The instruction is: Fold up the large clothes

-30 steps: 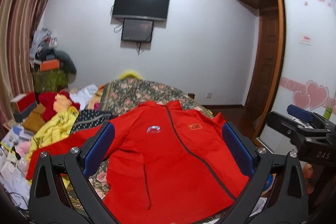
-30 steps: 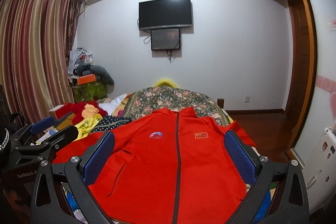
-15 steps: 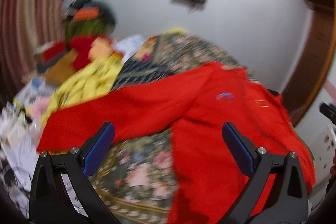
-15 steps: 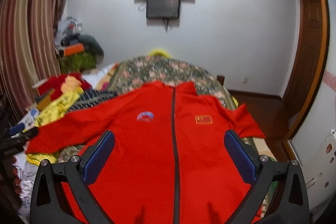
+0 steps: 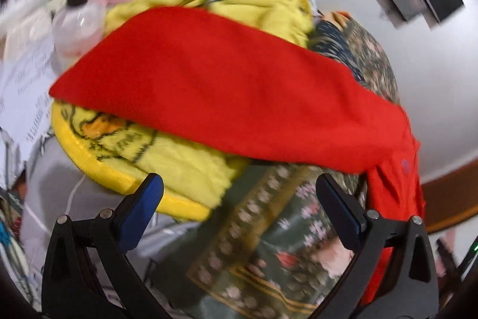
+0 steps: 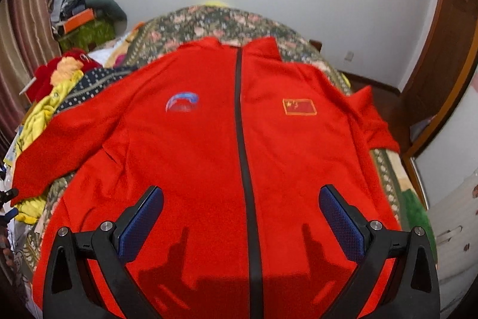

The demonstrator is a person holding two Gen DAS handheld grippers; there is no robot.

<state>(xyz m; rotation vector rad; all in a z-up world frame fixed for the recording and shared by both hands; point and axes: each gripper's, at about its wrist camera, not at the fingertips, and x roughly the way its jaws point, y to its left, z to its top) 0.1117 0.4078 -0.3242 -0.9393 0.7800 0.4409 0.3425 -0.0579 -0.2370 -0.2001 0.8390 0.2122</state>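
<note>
White bedroom walls and a floral bedspread (image 6: 227, 23) framed the scene. Low in the left wrist view, the left gripper (image 5: 239, 193) stood with its tongs wide apart, holding nothing, near the red jacket's (image 6: 209, 145) left sleeve (image 5: 221, 91). The right gripper (image 6: 240, 207), tongs likewise spread and empty, hovered over the jacket's lower front.

That sleeve lay draped across a yellow blanket (image 5: 167, 157) at centre frame, so a pinch there might have caught the blanket too and dragged it into the fold.

The jacket was spread face up across the bed, dark zipper (image 6: 243, 145) closed, flag patch (image 6: 298, 106) at centre right.
</note>
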